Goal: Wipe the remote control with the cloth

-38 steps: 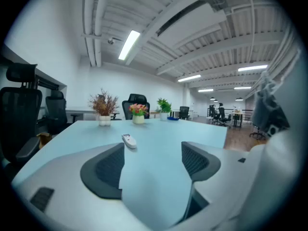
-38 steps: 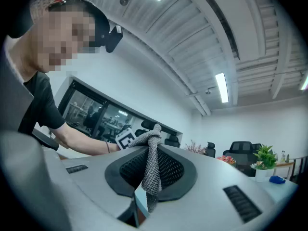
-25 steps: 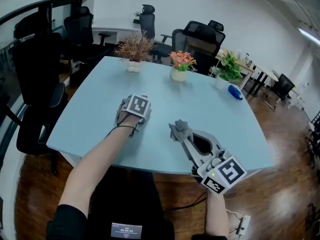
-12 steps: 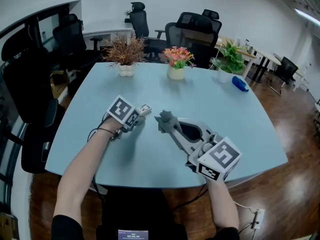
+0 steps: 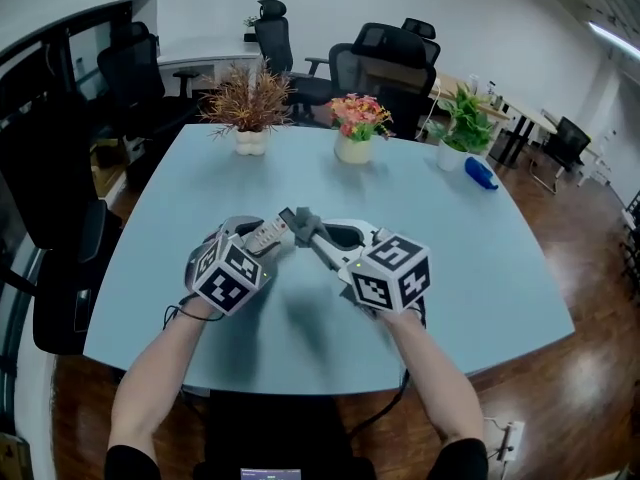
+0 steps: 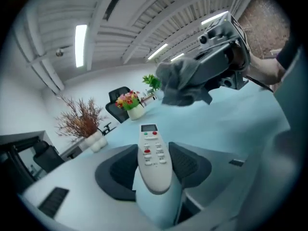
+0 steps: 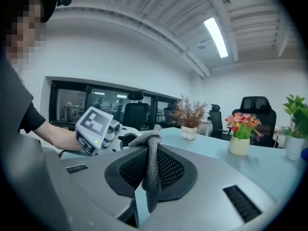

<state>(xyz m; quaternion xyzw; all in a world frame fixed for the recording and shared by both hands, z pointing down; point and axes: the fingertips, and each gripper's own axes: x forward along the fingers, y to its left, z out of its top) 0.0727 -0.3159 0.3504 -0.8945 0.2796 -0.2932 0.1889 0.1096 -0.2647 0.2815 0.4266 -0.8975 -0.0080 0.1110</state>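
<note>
left tongs (image 5: 258, 240) have just been closing, now gripping the white oblong plastic remote control (image 6: 152, 153) at centre frame over the pale blue desk (image 5: 450, 238). right tongs (image 5: 312, 234), clamped on the grey knitted cloth (image 7: 149, 172), have swung in from lower right. Cloth is just beside the remote, so wiping can probably start.

remote control (image 5: 268, 236) partly hidden, blue item (image 5: 480, 173) unclear

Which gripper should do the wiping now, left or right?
Right, probably: the right gripper pinches the cloth beside the remote control, on which the left gripper has just been closing.
</note>
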